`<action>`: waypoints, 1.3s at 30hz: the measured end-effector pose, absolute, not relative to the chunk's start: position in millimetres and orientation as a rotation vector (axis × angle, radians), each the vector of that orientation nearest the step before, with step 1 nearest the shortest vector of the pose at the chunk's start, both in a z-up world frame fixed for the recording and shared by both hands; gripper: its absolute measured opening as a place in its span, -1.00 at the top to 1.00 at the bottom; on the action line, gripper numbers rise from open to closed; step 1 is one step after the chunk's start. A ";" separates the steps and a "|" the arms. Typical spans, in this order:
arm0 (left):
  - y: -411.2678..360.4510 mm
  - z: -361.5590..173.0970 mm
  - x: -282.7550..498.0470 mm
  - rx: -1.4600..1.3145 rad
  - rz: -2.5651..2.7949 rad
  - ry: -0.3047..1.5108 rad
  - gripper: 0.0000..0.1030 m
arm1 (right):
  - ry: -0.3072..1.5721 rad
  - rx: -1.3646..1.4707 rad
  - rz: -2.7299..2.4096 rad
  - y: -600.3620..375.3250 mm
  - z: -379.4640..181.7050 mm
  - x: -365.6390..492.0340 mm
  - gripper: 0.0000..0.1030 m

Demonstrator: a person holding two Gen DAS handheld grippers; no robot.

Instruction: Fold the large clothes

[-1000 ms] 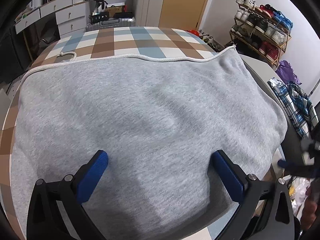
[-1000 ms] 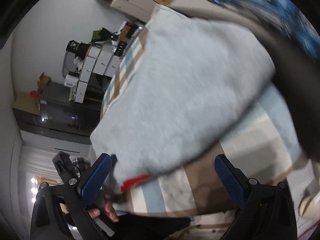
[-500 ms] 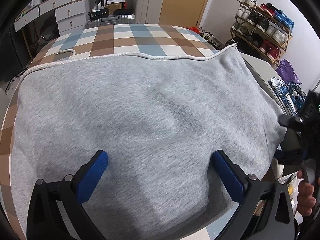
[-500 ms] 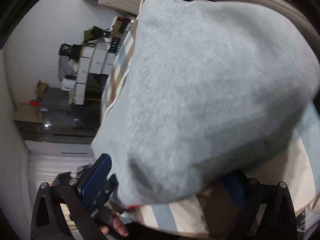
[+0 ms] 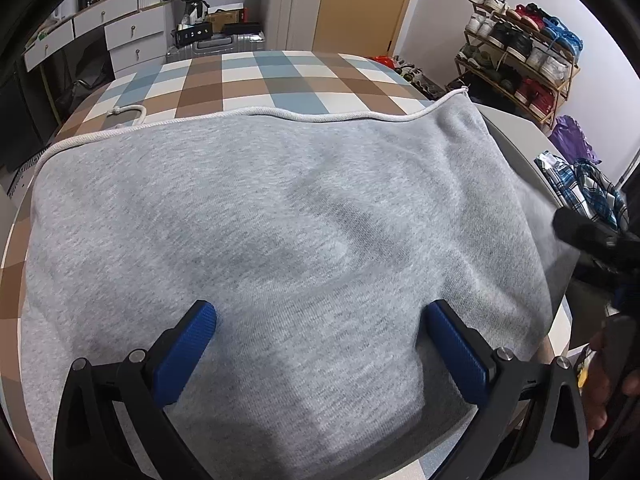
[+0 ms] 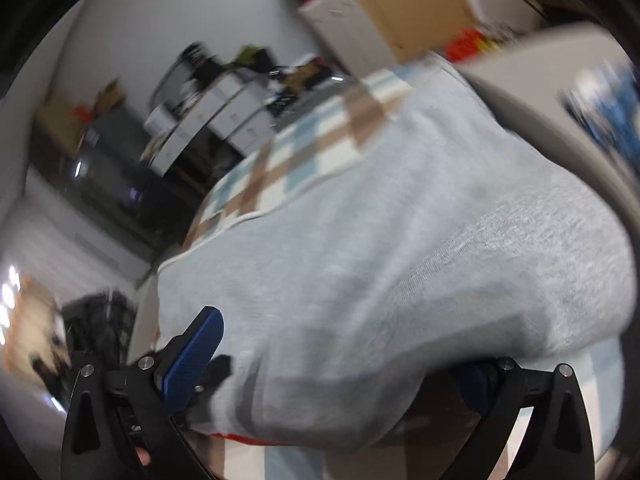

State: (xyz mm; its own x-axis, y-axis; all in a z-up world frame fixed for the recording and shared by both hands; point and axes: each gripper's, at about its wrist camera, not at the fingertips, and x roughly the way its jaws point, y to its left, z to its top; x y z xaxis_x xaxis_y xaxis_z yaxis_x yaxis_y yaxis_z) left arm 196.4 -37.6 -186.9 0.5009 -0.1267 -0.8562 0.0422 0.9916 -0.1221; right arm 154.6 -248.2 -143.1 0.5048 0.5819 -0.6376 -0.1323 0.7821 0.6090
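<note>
A large grey sweatshirt (image 5: 280,232) with a white cord along its far edge lies folded on the checked table (image 5: 256,80). My left gripper (image 5: 320,344) is open, its blue pads resting over the garment's near part. My right gripper (image 6: 332,360) is open at the garment's near right corner (image 6: 360,300); its right finger is hidden under the grey cloth, the left pad (image 6: 192,356) shows. The right view is blurred. The right gripper's black body shows at the right edge of the left view (image 5: 592,240).
A plaid blue shirt (image 5: 584,188) lies on a grey surface to the right. A shoe rack (image 5: 520,52) stands at the far right. White drawers (image 5: 100,36), a suitcase and a wardrobe stand behind the table.
The right gripper swung round and pushed in at the sweatshirt's corner, its right finger going under the cloth. The left gripper stayed open over the garment, shifting slightly forward.
</note>
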 end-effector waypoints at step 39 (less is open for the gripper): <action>-42.5 -186.1 196.7 -0.027 -0.106 1.030 -0.99 | 0.978 0.633 0.198 -310.8 -165.1 174.0 -1.00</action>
State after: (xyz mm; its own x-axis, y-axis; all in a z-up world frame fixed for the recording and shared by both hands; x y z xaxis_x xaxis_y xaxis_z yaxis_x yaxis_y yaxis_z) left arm 196.7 -42.5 -186.1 0.5100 -0.1011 -0.8542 0.0758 0.9945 -0.0724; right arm 174.0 -310.8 -165.1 0.5576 0.4306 -0.7097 0.1198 0.8042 0.5821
